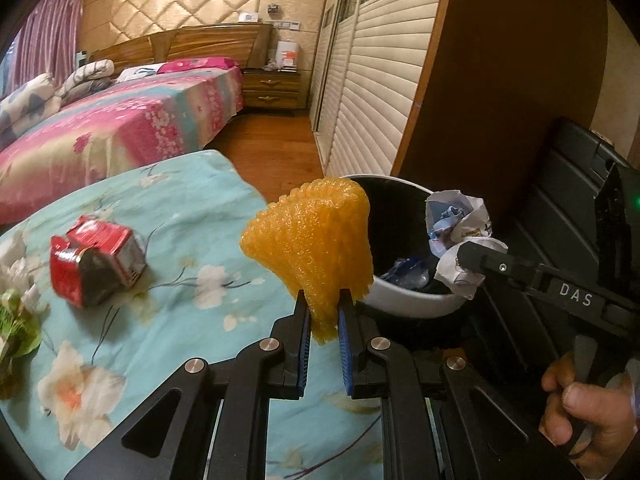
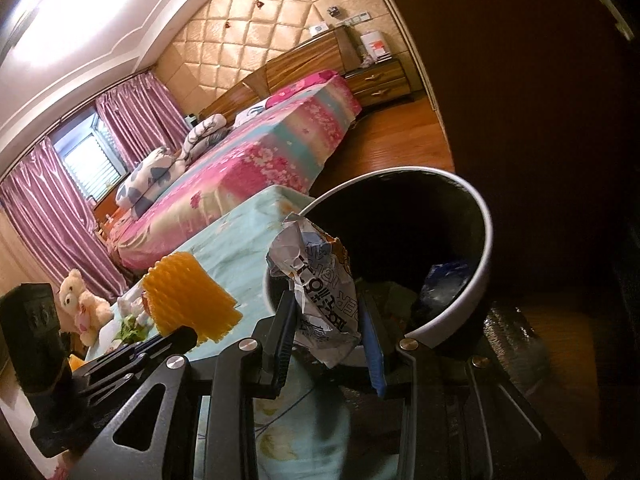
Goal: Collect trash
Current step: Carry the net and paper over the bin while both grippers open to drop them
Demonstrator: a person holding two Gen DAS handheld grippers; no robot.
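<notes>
Two tongs, both loaded. Far off my left tongs' (image 1: 323, 312) left side, something green (image 1: 14, 320) is cut off by the frame edge and too blurred for me to name. Nearer, still left, a crushed red carton (image 1: 94, 260) lies on the blue floral cloth (image 1: 168, 216); its print is unreadable. My left tongs are nearly closed, pinching the lower end of an orange foam net (image 1: 312, 240) that stands up above the pads. Just right of them and beyond is the bin (image 1: 412, 304), white outside, black inside; its bottom is dark, with only blue-and-clear scraps (image 1: 408, 274) showing. Further right, my right tongs (image 2: 328, 320) are partly open, clamped on a crumpled paper wrapper (image 2: 320, 280) held at the bin's near rim. Upside-down print on the wrapper I cannot read. "DAS" is legible on the right tongs' finger. My right hand (image 1: 588, 412) is cut off at the frame edge.
</notes>
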